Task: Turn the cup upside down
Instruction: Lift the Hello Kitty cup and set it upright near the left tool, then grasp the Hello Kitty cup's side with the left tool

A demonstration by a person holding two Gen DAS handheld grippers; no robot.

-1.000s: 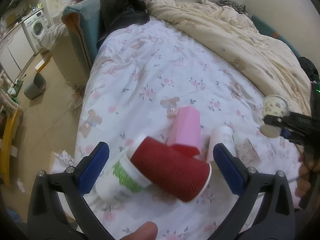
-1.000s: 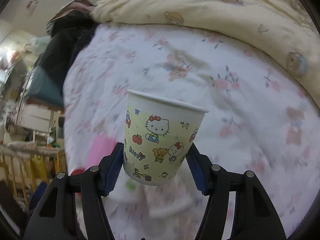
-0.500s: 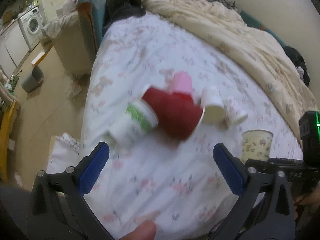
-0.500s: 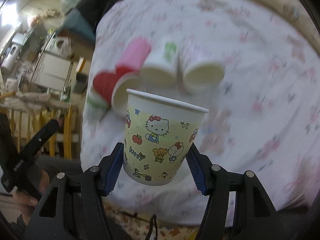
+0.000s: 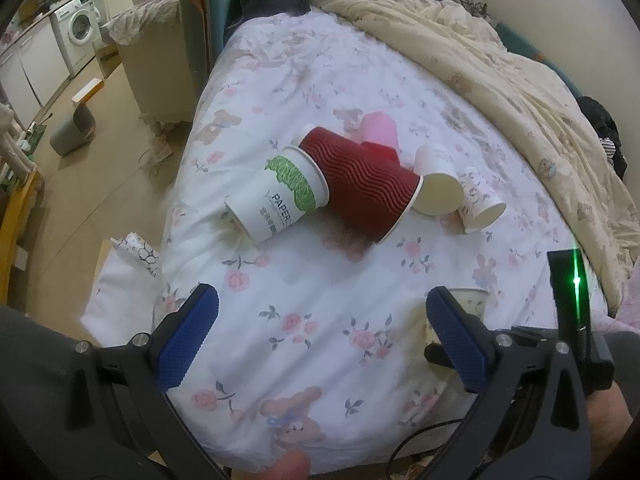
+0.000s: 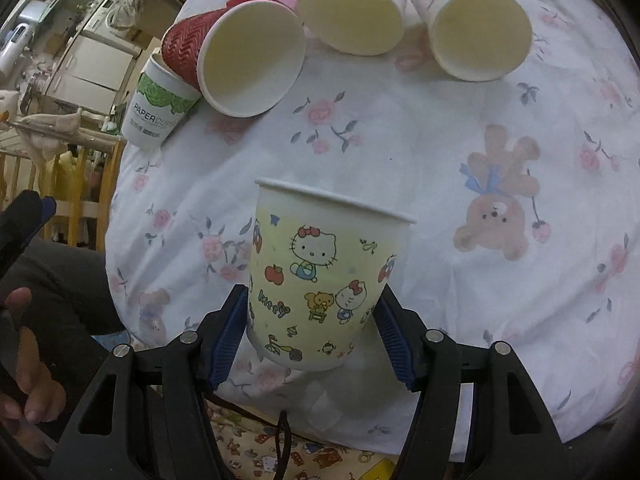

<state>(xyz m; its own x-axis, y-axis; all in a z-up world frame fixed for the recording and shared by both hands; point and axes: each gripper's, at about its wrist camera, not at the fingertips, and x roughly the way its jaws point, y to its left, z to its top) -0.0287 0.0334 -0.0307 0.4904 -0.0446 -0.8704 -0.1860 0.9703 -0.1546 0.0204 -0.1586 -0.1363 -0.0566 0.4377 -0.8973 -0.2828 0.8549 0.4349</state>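
Observation:
My right gripper (image 6: 312, 332) is shut on a Hello Kitty paper cup (image 6: 324, 276). The cup is held with its rim away from the camera, above the near part of the flowered bed sheet (image 6: 460, 152). In the left wrist view the same cup (image 5: 474, 300) peeks out behind my right blue pad. My left gripper (image 5: 320, 336) is open and empty, hovering over the near edge of the bed, well short of the pile of cups.
Several paper cups lie on their sides mid-bed: a red ribbed cup (image 5: 360, 176), a white and green cup (image 5: 280, 196), a pink cup (image 5: 378, 130) and two white cups (image 5: 436, 188) (image 5: 480, 204). A cream duvet (image 5: 500, 60) covers the far side. The floor (image 5: 92, 152) drops off to the left.
Both grippers have pulled back toward the near edge of the bed. The pile of cups now looks farther off. The Hello Kitty cup stays gripped in my right gripper.

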